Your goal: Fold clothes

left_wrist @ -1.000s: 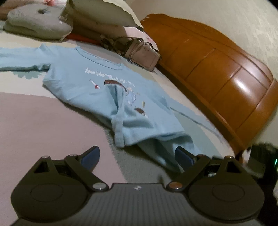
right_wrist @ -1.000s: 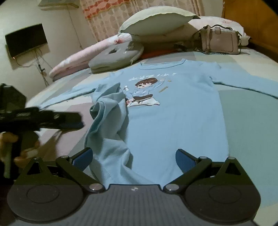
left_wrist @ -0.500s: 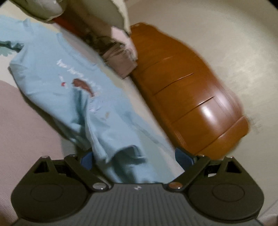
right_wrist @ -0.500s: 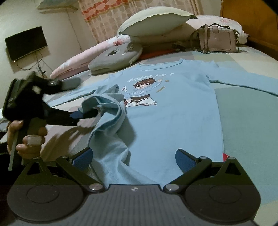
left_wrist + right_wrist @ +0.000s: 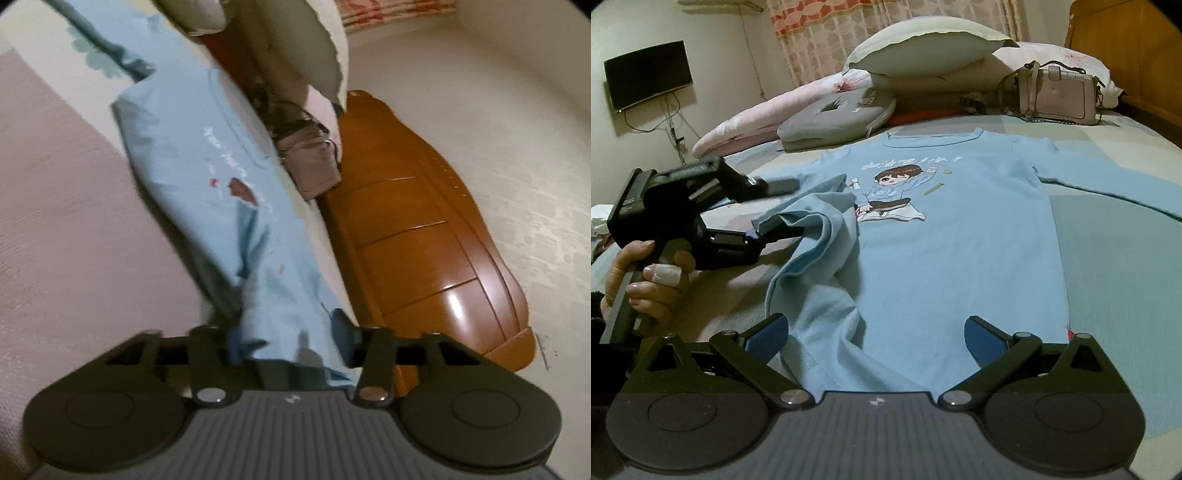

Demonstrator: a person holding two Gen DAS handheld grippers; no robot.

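A light blue long-sleeved shirt (image 5: 960,240) with a cartoon print lies front up on the bed, collar toward the pillows. Its left side is bunched into a raised fold (image 5: 820,210). My left gripper (image 5: 774,210), rolled onto its side, has that fold between its jaws, which are closing; the upper finger still stands clear above the cloth. In the left wrist view the shirt (image 5: 192,155) runs down between the blue pads of the left gripper (image 5: 288,338). My right gripper (image 5: 873,338) hangs open over the shirt's hem, touching nothing.
A handbag (image 5: 1056,99), pillows (image 5: 923,48) and a grey ring cushion (image 5: 838,118) line the bed's far end. A wooden headboard (image 5: 424,240) borders the right side. A person's hand (image 5: 653,280) holds the left gripper's handle. A wall TV (image 5: 648,74) hangs at the left.
The left gripper rolled sideways, dropped toward the bunched fold and narrowed its jaws around it. The fold has lifted slightly. The right gripper stayed in place.
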